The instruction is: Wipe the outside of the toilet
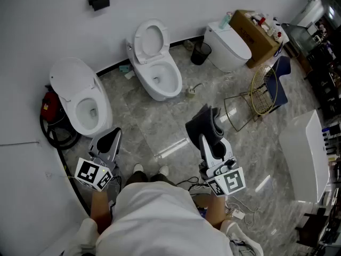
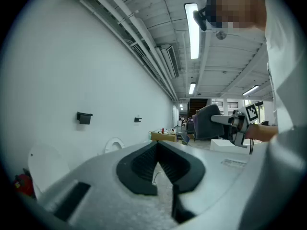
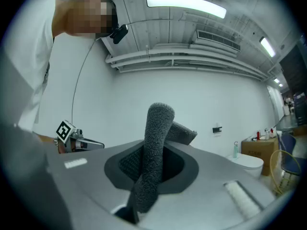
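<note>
Head view: the white ceramic toilet with its lid raised stands just ahead and slightly left of the fingers of the left gripper. Its long axis runs from the wall out toward them, with the bowl front nearest. A second white open toilet lies well ahead of the right gripper, off to the left of its fingers, its front also pointing this way.

The left gripper is the nearer one to the first toilet, but the wiping tool is on the other side. The right gripper's fingers are clamped on a dark grey fleecy cloth, which stands up between them and folds over beyond the tips. In the left gripper view the black ribbed fingers meet at their tips with nothing between them.

Which toilet is meant I cannot tell. For either one, the cloth-bearing gripper would likely have to reach forward and to the left.
</note>
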